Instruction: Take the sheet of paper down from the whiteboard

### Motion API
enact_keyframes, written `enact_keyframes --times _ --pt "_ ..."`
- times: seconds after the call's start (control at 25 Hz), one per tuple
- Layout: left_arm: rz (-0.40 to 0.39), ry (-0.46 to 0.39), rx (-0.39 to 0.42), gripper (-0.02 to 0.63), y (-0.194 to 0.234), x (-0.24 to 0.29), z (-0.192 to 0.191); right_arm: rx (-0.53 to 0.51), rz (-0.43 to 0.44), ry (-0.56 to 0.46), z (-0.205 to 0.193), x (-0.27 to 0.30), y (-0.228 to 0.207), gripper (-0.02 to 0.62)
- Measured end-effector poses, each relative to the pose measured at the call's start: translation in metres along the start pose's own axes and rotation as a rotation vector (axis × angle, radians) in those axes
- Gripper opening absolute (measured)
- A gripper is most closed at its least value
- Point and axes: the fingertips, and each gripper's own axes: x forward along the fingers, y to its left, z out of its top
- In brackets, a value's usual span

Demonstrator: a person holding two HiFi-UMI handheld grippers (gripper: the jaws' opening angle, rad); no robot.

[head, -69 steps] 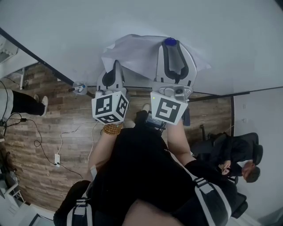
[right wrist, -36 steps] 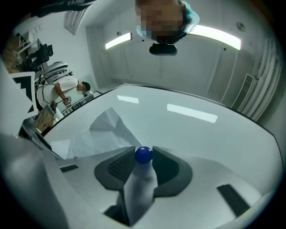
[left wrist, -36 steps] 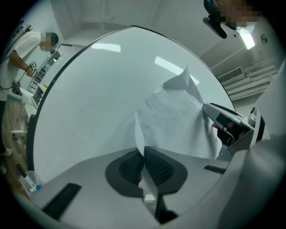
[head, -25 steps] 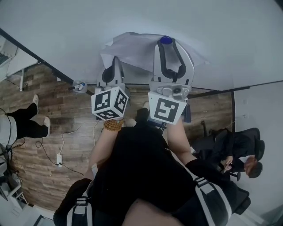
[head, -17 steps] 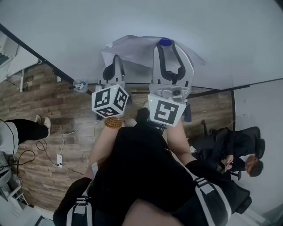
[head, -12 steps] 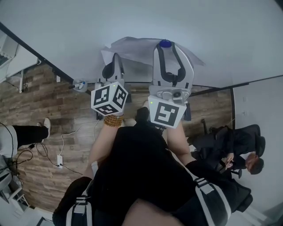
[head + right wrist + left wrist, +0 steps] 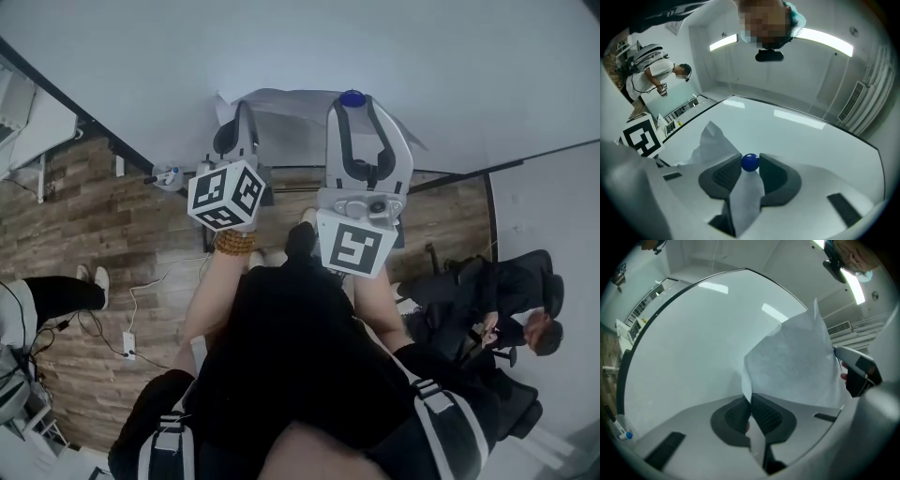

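Both grippers closed on the sheet and its magnet, at the whiteboard [image 7: 693,343].

The left gripper [image 7: 751,401] has its jaws pressed together on one edge of the sheet of paper [image 7: 797,366], which curls away from the whiteboard surface, near the board's lower edge. The right gripper [image 7: 750,164] pinches a blue round magnet [image 7: 352,97] between its jaw tips, with a strip of the sheet lying between the jaws, close in front of the whiteboard.
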Motion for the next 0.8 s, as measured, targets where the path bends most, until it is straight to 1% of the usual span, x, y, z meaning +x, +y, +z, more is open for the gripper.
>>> enact_keyframes --times 0.28,0.44,0.64,0.72,0.8 --pt "-0.028 0.027 0.007 0.012 0.001 0.005 0.004 0.005 0.0 0.007 0.009 -0.004 -0.003 0.114" --pt "-0.029 0.031 -0.005 0.011 0.002 0.008 0.01 0.003 -0.002 0.002 0.019 -0.007 -0.005 0.114" --pt "-0.044 0.039 0.008 0.011 -0.001 0.0 0.001 0.017 -0.017 0.005 0.02 -0.03 -0.003 0.114" --pt "-0.058 0.042 0.034 0.009 -0.003 -0.005 0.003 0.022 -0.014 0.002 0.021 -0.034 -0.001 0.114" --pt "-0.079 0.051 0.084 0.009 -0.008 -0.013 0.007 0.024 -0.009 0.004 0.024 -0.036 0.0 0.114"
